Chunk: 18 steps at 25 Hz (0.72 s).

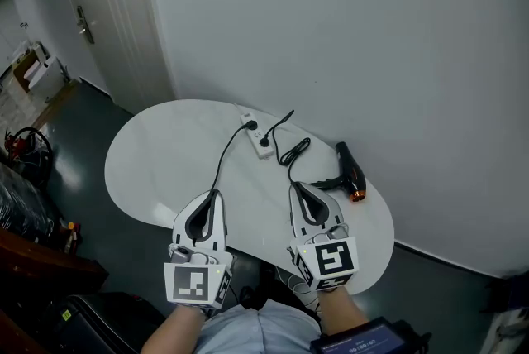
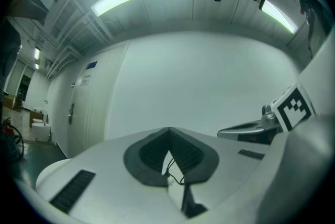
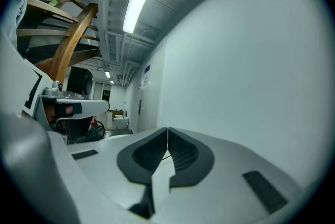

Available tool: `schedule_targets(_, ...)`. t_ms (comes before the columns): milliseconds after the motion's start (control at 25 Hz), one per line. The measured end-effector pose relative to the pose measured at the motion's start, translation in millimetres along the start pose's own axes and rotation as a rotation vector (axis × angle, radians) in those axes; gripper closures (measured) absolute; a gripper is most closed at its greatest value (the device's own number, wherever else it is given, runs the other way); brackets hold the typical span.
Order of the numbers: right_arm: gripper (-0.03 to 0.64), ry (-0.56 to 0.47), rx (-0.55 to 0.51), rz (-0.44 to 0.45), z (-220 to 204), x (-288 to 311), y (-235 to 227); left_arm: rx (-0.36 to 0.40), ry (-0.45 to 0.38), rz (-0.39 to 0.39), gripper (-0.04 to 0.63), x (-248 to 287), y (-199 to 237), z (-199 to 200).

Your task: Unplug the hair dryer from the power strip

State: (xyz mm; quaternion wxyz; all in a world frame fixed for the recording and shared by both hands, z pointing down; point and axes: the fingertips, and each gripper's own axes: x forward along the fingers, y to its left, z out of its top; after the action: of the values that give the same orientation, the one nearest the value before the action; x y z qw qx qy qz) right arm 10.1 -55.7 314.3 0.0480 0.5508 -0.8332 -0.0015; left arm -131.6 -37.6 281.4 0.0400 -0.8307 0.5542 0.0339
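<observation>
Hair dryer point(image 1: 350, 169) is lying on the white table point(image 1: 157, 162), just ahead of the right tongs and a little to their right, its orange-ringed nozzle pointing back toward the near edge. Starting at the left, the left tongs point(image 1: 216, 193) point(image 2: 168, 130) are hovering over the table's near side, clenched tip to tip and gripping nothing. A thin black cable point(image 1: 223, 155) is running from just beside their tips up to a black plug sitting at the far end of the power strip point(image 1: 259, 139). That white strip is lying well ahead of both tongs, roughly between their two lines of aim, with a second black plug sitting in it. The dryer's cord point(image 1: 291, 155) is looping across the table between the strip and the dryer's handle. The right tongs point(image 1: 294, 188) point(image 3: 167, 133) are hanging near that cord's closest bend, likewise clenched and empty, and are touching neither cord nor dryer.
</observation>
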Motion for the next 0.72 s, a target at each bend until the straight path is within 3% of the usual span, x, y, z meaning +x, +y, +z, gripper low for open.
schedule_targets(720,0.614,-0.013,0.076,0.033,-11.1,94.1,-79.0,0.089,0.054,-0.001,0.597,117.1,-5.3,-5.7)
